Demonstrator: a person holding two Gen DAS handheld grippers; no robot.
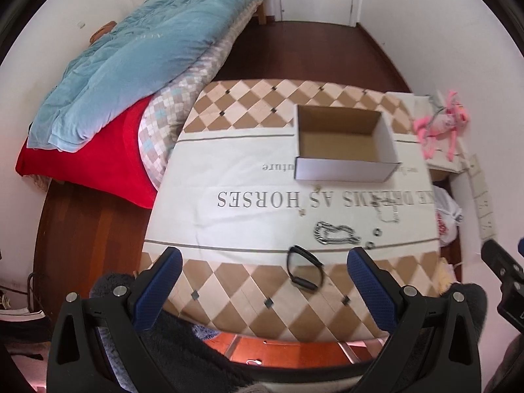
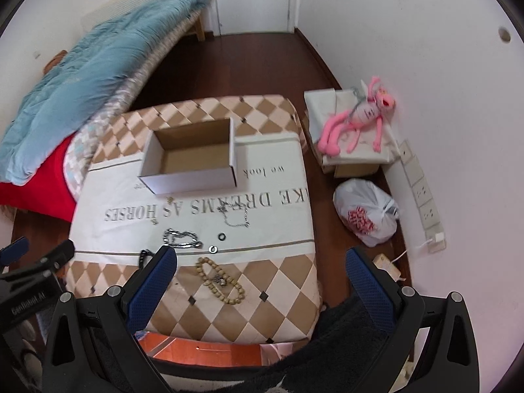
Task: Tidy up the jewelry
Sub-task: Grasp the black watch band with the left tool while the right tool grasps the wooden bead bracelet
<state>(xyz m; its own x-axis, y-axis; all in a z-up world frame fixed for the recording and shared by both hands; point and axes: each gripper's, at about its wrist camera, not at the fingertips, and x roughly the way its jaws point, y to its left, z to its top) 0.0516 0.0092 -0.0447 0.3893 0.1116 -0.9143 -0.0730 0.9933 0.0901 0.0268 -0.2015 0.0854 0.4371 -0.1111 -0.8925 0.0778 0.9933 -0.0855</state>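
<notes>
Bright, even daylight in both views, no hard shadows. Strong fisheye bend at edges, black vignette in corners. Slight motion blur on blue quilt (image 2: 82, 75) and table (image 1: 229, 163) print; white walls nr. blown out, faint pink tint.

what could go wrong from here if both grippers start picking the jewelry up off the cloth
The two small rings lie flat on the tablecloth, so wide fingers could pinch cloth or flick them off. The chunky chain and beaded bracelet lie close together, so the open right gripper may snag both.
</notes>
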